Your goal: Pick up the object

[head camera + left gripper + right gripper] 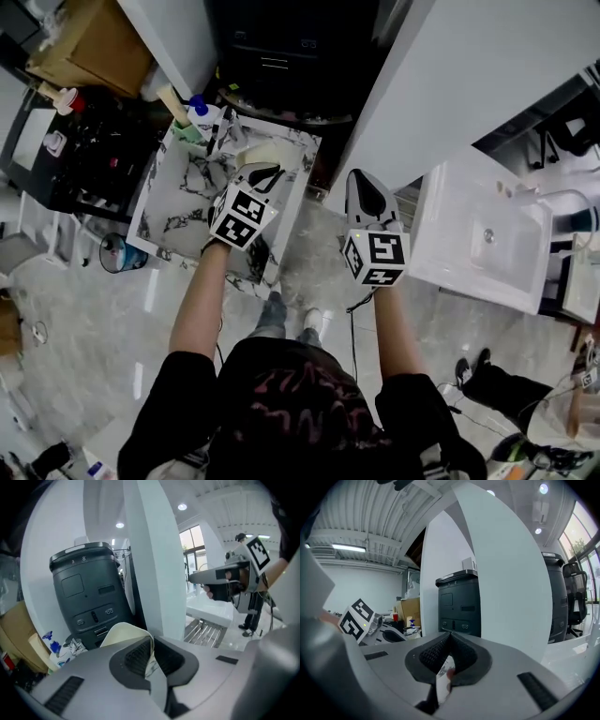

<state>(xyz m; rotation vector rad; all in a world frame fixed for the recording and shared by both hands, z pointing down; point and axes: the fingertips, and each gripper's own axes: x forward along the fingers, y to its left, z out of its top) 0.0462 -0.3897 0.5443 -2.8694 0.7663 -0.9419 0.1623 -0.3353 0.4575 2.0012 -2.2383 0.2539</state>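
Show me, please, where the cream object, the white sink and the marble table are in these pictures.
cream object (123, 633): left gripper view, on its rounded upper part.
white sink (439, 239): head view, on the left side of its rim.
marble table (183, 202): head view, on a bare veined part of its top.

The right tool, jaws together (tips touching), faces a black machine.

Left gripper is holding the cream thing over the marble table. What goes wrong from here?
1. The grip looks marginal. The left gripper pinches only a thin edge of the cream object, and most of it sticks out past the jaws, so it may slip or fold.
2. If it drops, it likely lands near the far end of the marble table, where the blue-capped bottle stands, and it might knock the bottle over.
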